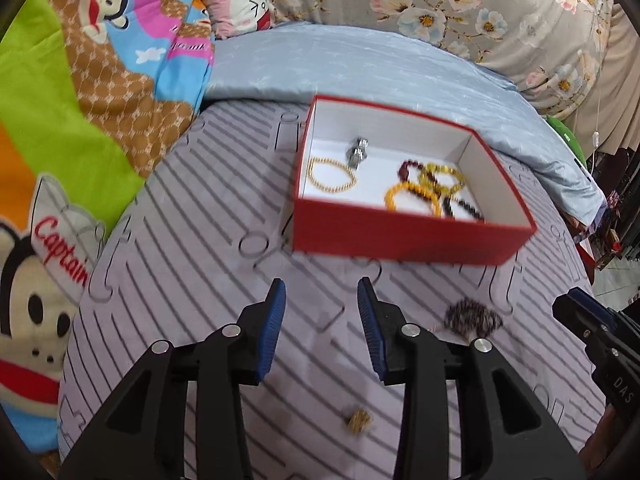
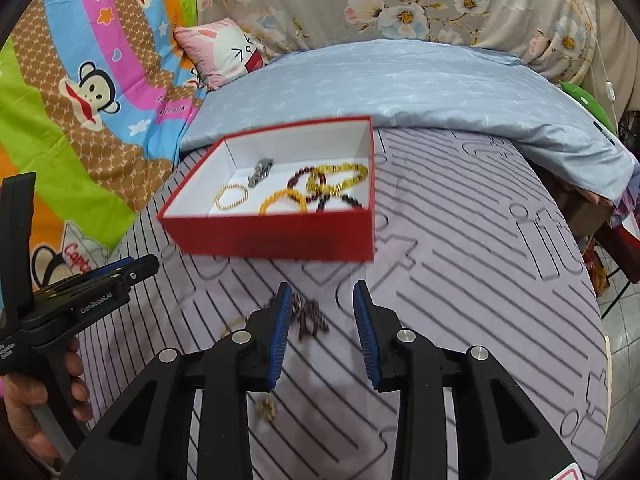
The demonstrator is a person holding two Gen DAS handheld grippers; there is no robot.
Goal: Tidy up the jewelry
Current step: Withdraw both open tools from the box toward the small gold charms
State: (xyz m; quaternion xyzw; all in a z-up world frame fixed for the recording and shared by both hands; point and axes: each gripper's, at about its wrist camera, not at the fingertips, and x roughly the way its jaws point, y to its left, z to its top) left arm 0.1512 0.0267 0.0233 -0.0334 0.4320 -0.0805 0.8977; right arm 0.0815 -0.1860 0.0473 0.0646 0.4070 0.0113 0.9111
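A red box point(image 1: 400, 236) with a white inside sits on the striped mat; it also shows in the right wrist view point(image 2: 272, 236). It holds a gold bead bracelet point(image 1: 331, 174), a silver piece point(image 1: 357, 152), and orange, yellow and dark bead bracelets point(image 1: 434, 188). On the mat lie a dark beaded piece point(image 1: 474, 316) point(image 2: 310, 314) and a small gold piece point(image 1: 359, 420) point(image 2: 267, 409). My left gripper point(image 1: 322, 294) is open and empty in front of the box. My right gripper point(image 2: 319, 294) is open, its left finger beside the dark beaded piece.
The striped purple mat point(image 1: 200, 264) lies on a bed, with a blue pillow point(image 2: 420, 88) behind the box, a cartoon monkey quilt point(image 1: 80, 100) to the left, and a floral cover point(image 2: 400, 4) at the back. The bed's edge drops off at the right.
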